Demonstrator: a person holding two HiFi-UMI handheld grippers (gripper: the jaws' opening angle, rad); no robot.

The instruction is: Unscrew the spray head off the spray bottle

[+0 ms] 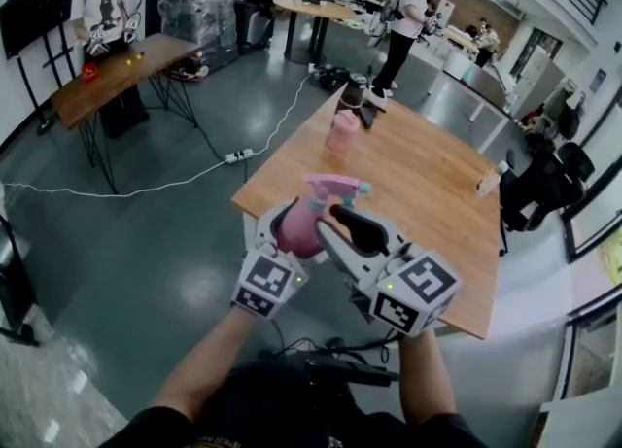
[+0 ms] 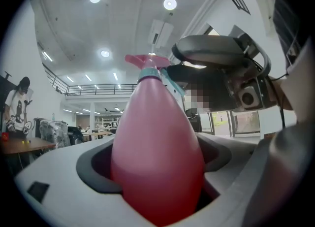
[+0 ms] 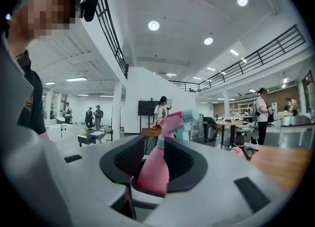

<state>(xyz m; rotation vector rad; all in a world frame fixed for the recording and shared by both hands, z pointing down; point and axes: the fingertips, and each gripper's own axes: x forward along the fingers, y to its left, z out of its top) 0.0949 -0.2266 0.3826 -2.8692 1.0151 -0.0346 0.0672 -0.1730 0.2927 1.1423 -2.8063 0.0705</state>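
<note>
**You are holding the spray bottle (image 1: 299, 234) in both grippers, in the air by the tabletop (image 1: 428, 193) edge.**
Your left gripper (image 1: 290, 224) is clamping wide on the fat pink body, which is filling its own view. Your right gripper (image 1: 335, 215) is gripping narrower on the neck, and its view is showing the spray head (image 3: 177, 121) poking up just beyond its jaws. Only the head view is showing both grippers meeting.

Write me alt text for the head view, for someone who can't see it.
A pink spray bottle is held in the air before a wooden table: the left tongs clamp its body, and the right tongs grip its neck just under the spray head. Other people stand at tables behind.
</note>
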